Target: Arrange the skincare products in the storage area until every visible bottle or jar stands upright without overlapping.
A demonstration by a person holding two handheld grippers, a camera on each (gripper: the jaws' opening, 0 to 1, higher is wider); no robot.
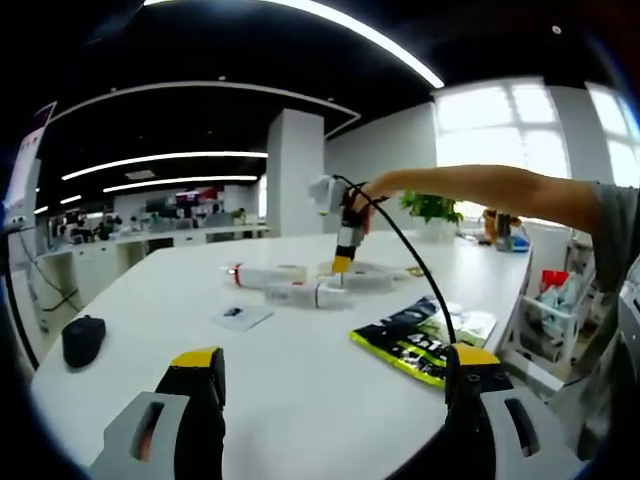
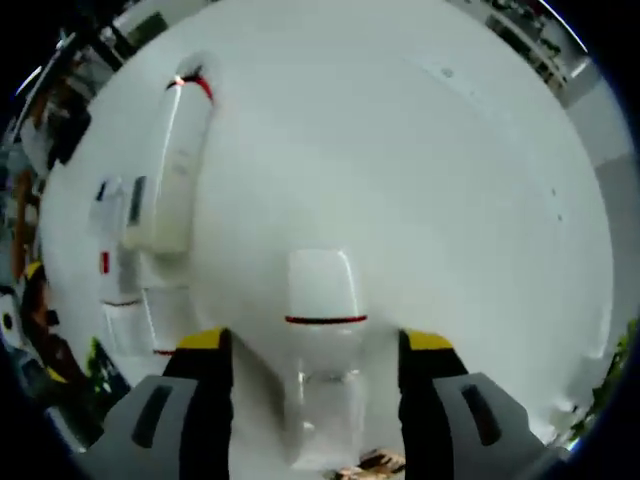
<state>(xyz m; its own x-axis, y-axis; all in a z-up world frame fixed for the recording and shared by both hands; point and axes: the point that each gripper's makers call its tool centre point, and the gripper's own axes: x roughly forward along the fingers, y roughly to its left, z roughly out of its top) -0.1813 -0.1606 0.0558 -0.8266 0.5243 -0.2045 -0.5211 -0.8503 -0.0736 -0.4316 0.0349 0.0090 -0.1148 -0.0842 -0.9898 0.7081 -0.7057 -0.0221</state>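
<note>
A: While the right gripper [image 2: 316, 350] hangs over a lying white bottle [image 2: 322, 300], jaws spread on either side and not touching it, which step would you call this?

B: The approach to a pickup, I'd judge. The bottle lies flat between the jaws, out toward the far edge of the desk [image 2: 450, 180]; next they must close on its body, then tip it upright clear of the others.

A: And the left gripper [image 1: 335, 385]?

B: Jaws open, holding nothing, near the desk's near edge. Seen from there, the right gripper [image 1: 343, 235] is over the group of bottles.

A: Materials?

B: Smooth white plastic, glossy, with a thin red band. A longer tube [image 2: 178, 160] lies beside it, rounded and tapered, likely to roll. A glossy green and black packet [image 1: 412, 345] lies flat near the desk's right edge, and a dark mouse [image 1: 83, 338] near its left
</note>
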